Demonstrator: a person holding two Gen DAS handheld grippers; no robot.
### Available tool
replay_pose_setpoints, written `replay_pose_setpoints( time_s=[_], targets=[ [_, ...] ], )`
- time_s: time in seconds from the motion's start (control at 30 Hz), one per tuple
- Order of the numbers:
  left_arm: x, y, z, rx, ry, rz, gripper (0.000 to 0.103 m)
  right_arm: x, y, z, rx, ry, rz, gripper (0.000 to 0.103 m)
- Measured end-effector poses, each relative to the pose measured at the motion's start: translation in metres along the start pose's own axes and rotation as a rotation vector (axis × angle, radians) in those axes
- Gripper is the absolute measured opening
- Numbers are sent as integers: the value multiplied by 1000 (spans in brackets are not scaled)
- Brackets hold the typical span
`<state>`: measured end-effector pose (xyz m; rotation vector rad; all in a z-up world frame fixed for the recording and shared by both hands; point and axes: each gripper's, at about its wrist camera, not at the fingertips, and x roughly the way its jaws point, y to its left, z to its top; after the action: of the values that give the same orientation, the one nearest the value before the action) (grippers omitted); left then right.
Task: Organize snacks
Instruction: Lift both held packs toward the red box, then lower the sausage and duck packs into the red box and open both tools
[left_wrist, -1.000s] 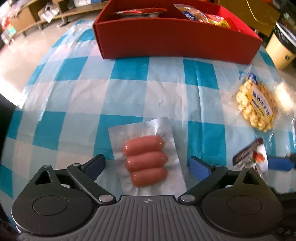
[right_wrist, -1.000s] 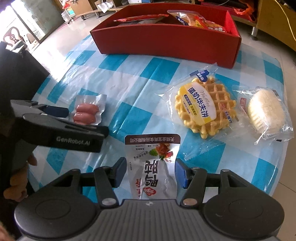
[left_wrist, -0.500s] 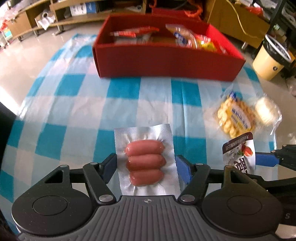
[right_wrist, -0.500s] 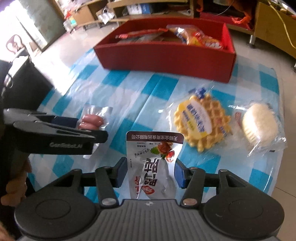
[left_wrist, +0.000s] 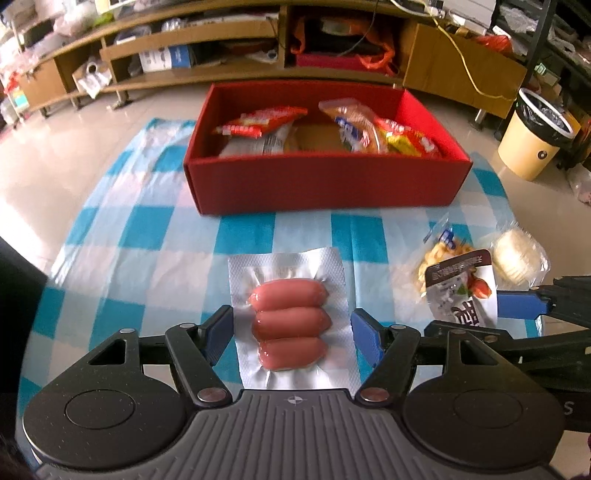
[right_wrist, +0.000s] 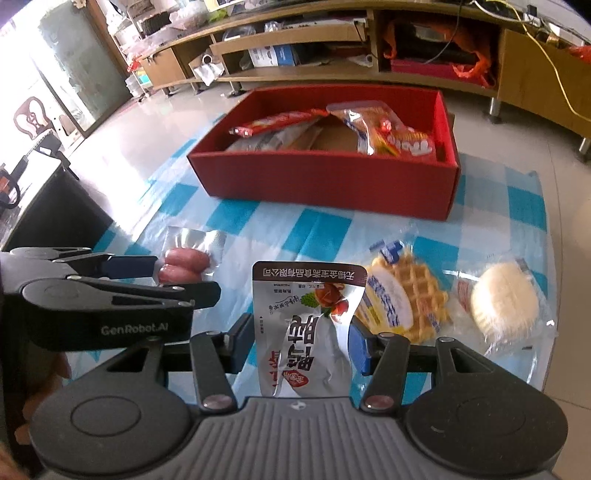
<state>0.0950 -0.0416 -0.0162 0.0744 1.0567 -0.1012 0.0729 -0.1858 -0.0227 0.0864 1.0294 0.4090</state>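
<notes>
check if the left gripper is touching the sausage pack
Touching. In the left wrist view the left gripper presses both edges of the sausage pack, which hangs clear of the tablecloth.

Bright daylight pours in from the left, glaring off the floor (right_wrist: 122, 147) (heavy fisheye bending at edges), far shelves soft.

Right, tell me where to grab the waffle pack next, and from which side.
Take the waffle pack by its two flat side edges, coming down from above. It lies flat on the checked tablecloth, so only the rim offers a hold. The bun pack crowds its right edge; approaching from the near side looks clearer.
</notes>
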Motion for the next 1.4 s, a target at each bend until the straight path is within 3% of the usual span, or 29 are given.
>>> replay_pose_setpoints(
  time_s=[1.4],
  targets=[
    [10,0,108,-13,-172,51,75,2,-32,101,129,-212,-10,50]
  ],
)
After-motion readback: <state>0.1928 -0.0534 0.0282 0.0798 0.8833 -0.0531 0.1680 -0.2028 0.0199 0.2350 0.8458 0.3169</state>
